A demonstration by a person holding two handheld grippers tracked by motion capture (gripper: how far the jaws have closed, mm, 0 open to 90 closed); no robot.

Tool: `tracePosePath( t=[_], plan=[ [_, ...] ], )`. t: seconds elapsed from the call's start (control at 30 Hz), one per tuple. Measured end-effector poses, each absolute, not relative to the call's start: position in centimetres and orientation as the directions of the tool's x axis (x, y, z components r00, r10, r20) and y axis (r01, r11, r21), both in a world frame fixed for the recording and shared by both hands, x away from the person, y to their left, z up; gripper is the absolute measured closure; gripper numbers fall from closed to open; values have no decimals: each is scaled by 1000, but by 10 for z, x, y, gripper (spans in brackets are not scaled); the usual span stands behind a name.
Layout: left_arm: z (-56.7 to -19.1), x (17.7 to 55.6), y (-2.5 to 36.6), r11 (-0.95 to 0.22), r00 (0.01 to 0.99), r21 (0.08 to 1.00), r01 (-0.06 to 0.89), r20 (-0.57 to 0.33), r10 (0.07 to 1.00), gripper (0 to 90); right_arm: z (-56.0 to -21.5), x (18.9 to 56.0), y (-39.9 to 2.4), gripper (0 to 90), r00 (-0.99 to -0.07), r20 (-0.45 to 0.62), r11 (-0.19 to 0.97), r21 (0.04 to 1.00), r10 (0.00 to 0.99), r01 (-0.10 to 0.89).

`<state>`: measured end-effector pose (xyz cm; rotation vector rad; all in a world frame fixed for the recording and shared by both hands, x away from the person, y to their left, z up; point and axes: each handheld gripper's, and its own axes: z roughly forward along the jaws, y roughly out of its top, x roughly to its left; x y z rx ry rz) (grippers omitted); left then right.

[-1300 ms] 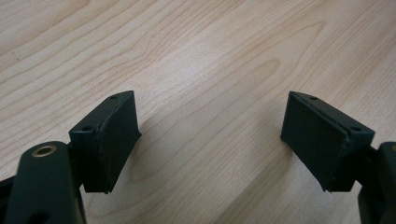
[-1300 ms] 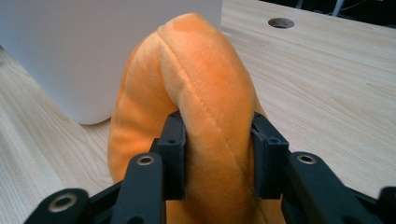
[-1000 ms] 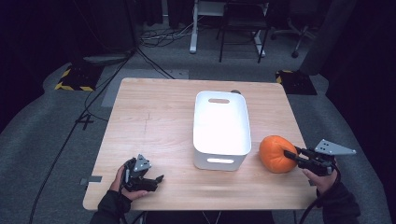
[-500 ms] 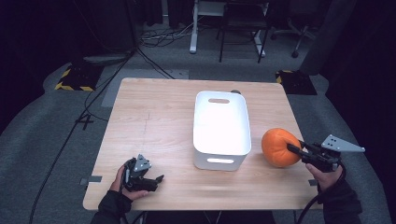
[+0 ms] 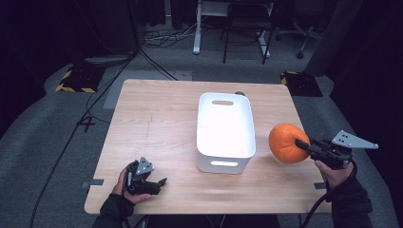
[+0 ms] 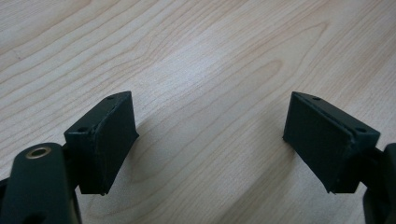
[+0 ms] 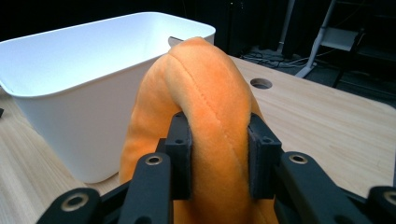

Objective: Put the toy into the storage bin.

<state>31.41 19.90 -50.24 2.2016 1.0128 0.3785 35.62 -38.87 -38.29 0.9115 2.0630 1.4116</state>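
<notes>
The right claw [image 5: 300,142] is clamping onto an orange plush pumpkin [image 5: 286,143], its 2 black jaws squeezing a fold of the soft fabric between them. In the right gripper view the plush pumpkin [image 7: 205,126] is bulging up above the jaws, with a stitched seam running down its middle. In the high view the pumpkin is hanging in the air off the counter [image 5: 157,123], just beside the right long wall of a white bin [image 5: 224,130], close to that wall but not touching it. The person's right hand [image 5: 332,172] is gripping the tool from the counter's near right edge, and the grey 3-cornered plate is sticking out to the right above it.

The white bin [image 7: 88,84] is standing upright near the middle of the counter, open side up, with a handle slot cut in its far wall and another in its near wall. Its inside is looking bare where it shows.

The left claw [image 5: 161,182] is lying low at the counter's near left corner, well apart from the bin and the pumpkin, held in the person's left hand [image 5: 124,186]. In the left gripper view its 2 jaws are standing wide apart over bare wood grain [image 6: 210,93], with nothing between them.
</notes>
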Motion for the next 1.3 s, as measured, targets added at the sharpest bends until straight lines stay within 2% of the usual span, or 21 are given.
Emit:
tracePosePath(
  t=[1.3],
  plan=[
    [-502,314,198,-464,650,684,563,-21,760,174,-329,365,-371,671,-695,-68,241,958,715,153]
  ],
)
